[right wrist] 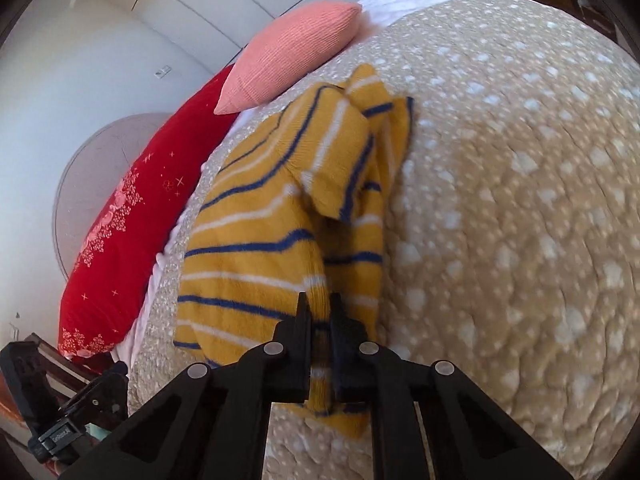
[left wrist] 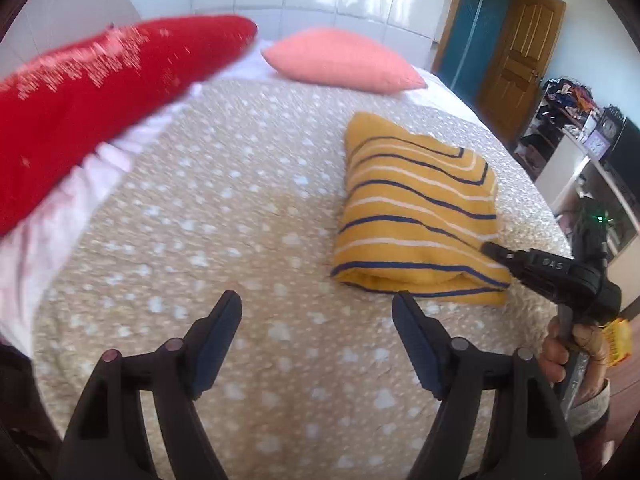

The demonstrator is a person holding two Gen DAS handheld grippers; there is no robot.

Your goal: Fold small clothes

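Observation:
A small mustard-yellow sweater [left wrist: 416, 216] with blue and white stripes lies folded on the beige spotted bedspread [left wrist: 240, 208]. My left gripper [left wrist: 318, 312] stands open over bare bedspread, to the left of the sweater, with nothing between its fingers. My right gripper [right wrist: 319, 312] is shut on the near edge of the sweater [right wrist: 260, 240]; a fold of the knit sits pinched between its pads. In the left wrist view the right gripper [left wrist: 494, 250] reaches in from the right, its tip on the sweater's near right corner, with a hand [left wrist: 560, 352] behind it.
A long red pillow [left wrist: 92, 92] and a pink cushion [left wrist: 344, 60] lie at the head of the bed. White tiled wall behind. A wooden door [left wrist: 520, 60] and cluttered shelves [left wrist: 572, 120] stand to the right of the bed. The left gripper's body [right wrist: 52, 412] shows at lower left.

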